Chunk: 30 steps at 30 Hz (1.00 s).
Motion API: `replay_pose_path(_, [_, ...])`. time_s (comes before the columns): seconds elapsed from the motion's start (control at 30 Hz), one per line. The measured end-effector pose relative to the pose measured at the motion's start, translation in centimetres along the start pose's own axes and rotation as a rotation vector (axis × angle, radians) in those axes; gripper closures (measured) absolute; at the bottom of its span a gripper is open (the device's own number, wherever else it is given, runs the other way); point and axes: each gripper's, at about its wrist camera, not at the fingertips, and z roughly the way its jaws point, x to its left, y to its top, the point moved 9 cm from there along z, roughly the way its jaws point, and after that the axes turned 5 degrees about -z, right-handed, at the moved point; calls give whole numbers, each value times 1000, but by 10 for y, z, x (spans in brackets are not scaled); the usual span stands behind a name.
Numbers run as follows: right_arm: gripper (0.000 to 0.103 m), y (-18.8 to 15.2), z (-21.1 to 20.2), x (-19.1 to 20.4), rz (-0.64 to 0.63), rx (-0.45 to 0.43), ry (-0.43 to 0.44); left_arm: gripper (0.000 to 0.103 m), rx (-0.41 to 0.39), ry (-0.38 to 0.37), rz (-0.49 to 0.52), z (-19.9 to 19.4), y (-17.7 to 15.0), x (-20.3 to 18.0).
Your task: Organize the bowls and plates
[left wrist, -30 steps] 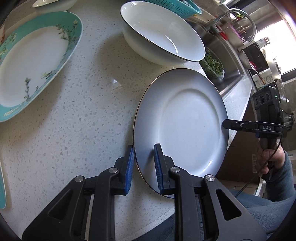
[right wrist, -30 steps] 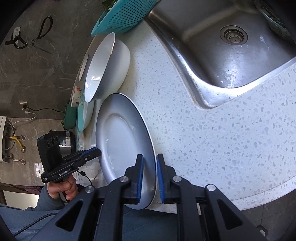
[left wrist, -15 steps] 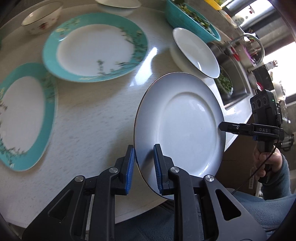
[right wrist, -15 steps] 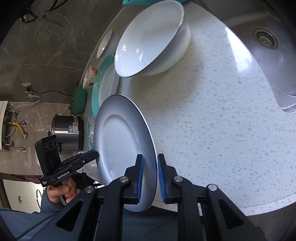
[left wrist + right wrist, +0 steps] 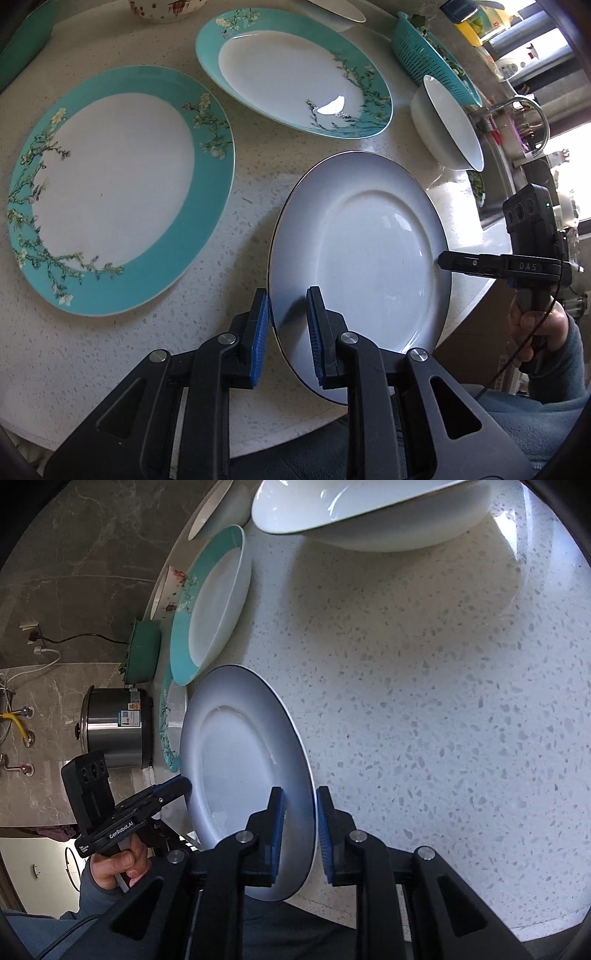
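Both grippers, left (image 5: 284,325) and right (image 5: 299,823), pinch opposite rims of the grey plate (image 5: 362,258), lower centre, above the desk (image 5: 251,177); teal plates (image 5: 110,184) and white bowl (image 5: 447,125) look unstacked; mostly undone.

The left wrist view looks down its tongs (image 5: 284,325) from the bench's (image 5: 251,177) near edge, facing twelve o'clock, close above. The right wrist view looks along its tongs (image 5: 299,825) from the other side. Both share the grey plate (image 5: 362,254) (image 5: 240,775), with the opposite tongs at three and nine o'clock.
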Motion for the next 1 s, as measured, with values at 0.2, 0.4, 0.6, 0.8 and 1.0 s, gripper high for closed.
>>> replay_pose_path(0.2, [77,2,4,2,-29,3,-42,84,14,7,-3,12,0,11])
replay_pose_path(0.4, [64,4,8,15,-93,2,-114,81,1,17,-6,17,-4,14])
replay_pose_path(0.6, [42,6,9,27,-175,-27,-204,67,-39,1,-29,2,-4,19])
replay_pose_path(0.8, [41,19,-32,52,-255,-157,-166,25,-194,-85,-59,-65,7,46])
replay_pose_path(1.0, [36,31,-12,139,-275,-202,175,20,-268,-51,-158,-108,38,112])
